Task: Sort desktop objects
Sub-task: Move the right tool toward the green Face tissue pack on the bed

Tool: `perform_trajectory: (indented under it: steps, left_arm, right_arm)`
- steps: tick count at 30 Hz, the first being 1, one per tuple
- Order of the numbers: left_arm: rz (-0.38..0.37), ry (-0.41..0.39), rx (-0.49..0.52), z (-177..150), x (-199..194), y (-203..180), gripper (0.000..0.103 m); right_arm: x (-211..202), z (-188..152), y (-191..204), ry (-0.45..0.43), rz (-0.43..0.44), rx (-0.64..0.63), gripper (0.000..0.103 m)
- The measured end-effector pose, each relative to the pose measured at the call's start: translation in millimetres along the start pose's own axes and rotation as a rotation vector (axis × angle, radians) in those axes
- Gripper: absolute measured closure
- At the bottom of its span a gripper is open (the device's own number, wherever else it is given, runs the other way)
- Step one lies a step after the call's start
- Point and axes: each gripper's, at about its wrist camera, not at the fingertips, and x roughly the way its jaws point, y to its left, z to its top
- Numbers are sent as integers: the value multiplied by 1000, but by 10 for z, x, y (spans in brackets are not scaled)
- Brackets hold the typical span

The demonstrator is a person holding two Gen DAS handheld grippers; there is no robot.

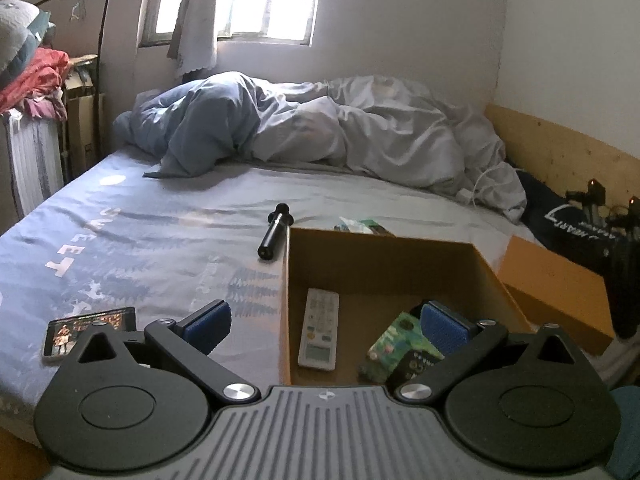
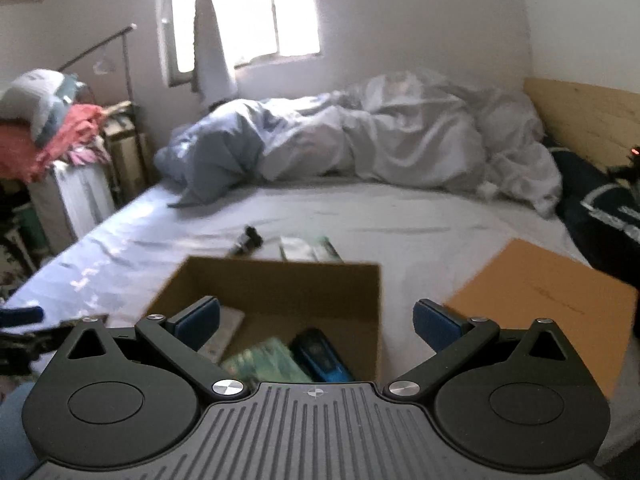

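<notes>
Cardboard box (image 1: 384, 264), open-topped, sits on the bed (image 1: 160, 216) at near centre and serves as the sorting bin; it already holds a white remote control (image 1: 319, 329) against its left wall, a green printed packet (image 1: 394, 344) and a dark blue-and-black device (image 2: 320, 354) to the right of that. Left gripper (image 1: 326, 324) hangs above the box's near rim with jaws spread wide and nothing between them; right gripper (image 2: 316, 324) likewise stands wide open and empty over the near right corner. Items judged unsorted: a black cylindrical tool (image 1: 275, 236) just beyond the box's far left corner, a green-and-white packet (image 1: 362, 226) behind the far wall, and a phone (image 1: 90, 330) with a lit screen at near left. For the next pick, the phone is probably best approached low and flat, pads closing across its short edges, since soft bedding gives under pressure. An orange lid or flat box (image 1: 556, 280) lies to the right. Legible writing: "SWEET" on the sheet, in white letters; white lettering on the dark bag (image 1: 568, 224) at far right is inverted and unreadable; packet print is too small to make out
</notes>
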Motion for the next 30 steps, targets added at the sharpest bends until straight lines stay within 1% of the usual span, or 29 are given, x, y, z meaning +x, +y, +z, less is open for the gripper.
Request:
perform_trajectory:
  steps: [6,16,20,22,24,27,30]
  left_arm:
    - [11,-7,-10,232,136,47,0]
    - [22,-32,-11,711,338,64,0]
    - [13,-22,-32,942,460,79,0]
    - [4,-34,-36,1076,481,94,0]
    - [-2,-48,-41,1229,511,114,0]
    - [-6,-70,-42,1441,575,141,0]
    - [0,-91,-39,1581,668,131,0]
  right_arm:
    - [259,465,-3,2,44,-22,0]
    - [811,1206,14,42,112,-58,0]
    - [1045,1486,24,59,142,-74,0]
    - [1119,1598,106,47,168,-64,0]
    - [1176,1769,79,41,192,-52,0]
    - [1345,1982,73,47,201,-69,0]
    - [1524,2163,86,60,208,-95,0]
